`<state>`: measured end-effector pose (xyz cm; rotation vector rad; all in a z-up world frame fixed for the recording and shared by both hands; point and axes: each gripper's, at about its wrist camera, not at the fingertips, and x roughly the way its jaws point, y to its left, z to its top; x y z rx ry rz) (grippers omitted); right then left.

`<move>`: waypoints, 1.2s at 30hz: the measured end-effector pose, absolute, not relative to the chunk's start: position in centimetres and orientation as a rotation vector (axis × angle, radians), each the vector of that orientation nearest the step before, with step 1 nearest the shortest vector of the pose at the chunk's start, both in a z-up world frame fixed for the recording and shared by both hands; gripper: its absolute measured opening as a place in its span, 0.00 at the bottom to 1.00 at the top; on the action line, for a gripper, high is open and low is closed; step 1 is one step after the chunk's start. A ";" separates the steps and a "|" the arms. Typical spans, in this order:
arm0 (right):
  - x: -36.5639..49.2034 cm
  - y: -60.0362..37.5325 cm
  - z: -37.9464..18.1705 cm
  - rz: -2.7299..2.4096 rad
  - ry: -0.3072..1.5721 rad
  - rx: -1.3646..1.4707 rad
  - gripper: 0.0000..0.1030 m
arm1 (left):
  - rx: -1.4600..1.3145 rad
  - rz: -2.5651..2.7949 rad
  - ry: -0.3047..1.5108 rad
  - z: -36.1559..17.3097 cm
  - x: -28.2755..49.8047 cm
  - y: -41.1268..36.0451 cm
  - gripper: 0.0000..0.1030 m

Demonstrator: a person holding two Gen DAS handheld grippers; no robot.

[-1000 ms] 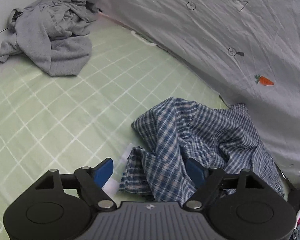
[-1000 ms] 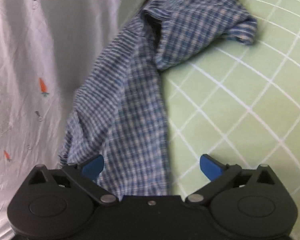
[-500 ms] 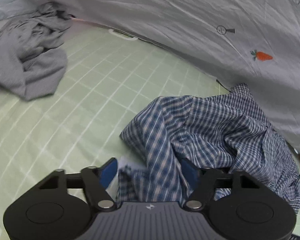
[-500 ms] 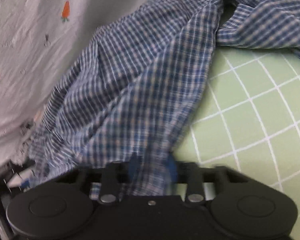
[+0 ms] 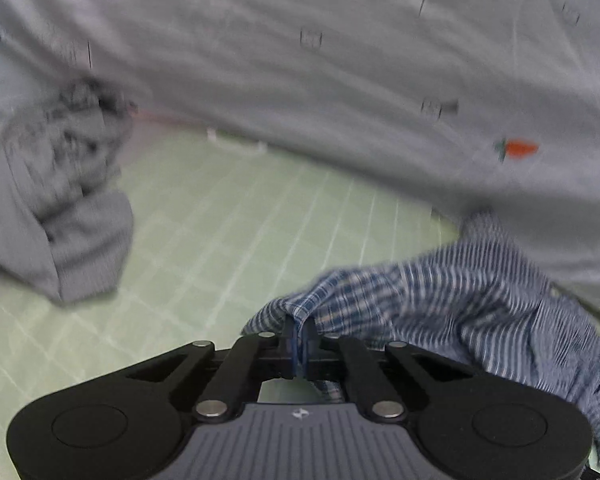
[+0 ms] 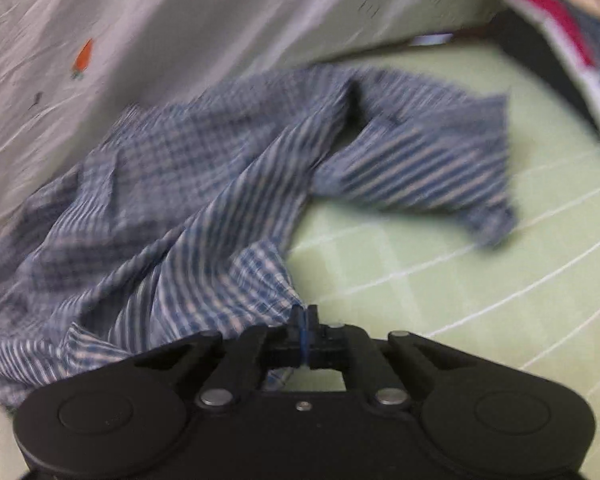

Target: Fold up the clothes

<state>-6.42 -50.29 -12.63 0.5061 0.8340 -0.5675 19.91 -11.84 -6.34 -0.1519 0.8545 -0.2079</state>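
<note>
Under your grippers is a bed covered by a pale green sheet (image 5: 228, 216) with a grid of thin white lines. Along its far side a light grey duvet (image 5: 340, 80) printed with small orange carrots is heaped up, its lower edge resting on the green sheet. On the sheet you have a blue and white checked shirt (image 6: 204, 184), crumpled and spread loosely, one side pushed against the duvet and one sleeve lying out across the green grid. Well apart from it, toward the left in your left wrist view, a crumpled grey garment (image 5: 60, 208) sits on the sheet beside the duvet. Both views are blurred.
</note>
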 end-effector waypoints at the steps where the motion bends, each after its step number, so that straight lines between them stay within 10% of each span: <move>1: -6.8 -50.7 -11.9 -0.602 0.816 0.480 0.00 | -0.145 -0.212 0.826 -5.3 20.0 -11.7 0.02; 13: -8.1 -53.9 -9.4 -0.703 0.785 0.350 0.02 | -0.089 -0.167 0.682 -2.3 24.3 -12.1 0.07; 23: -3.2 -50.6 -13.9 -0.370 0.921 0.648 0.46 | -0.142 -0.145 0.797 -5.8 21.6 -10.9 0.07; 31: -3.0 -49.0 -14.6 -0.373 0.965 0.599 0.56 | -0.334 -0.153 0.933 -8.6 20.0 -10.2 0.48; 36: -2.5 -48.8 -14.5 -0.357 0.978 0.578 0.59 | -0.331 -0.114 1.012 -10.6 19.7 -11.9 0.54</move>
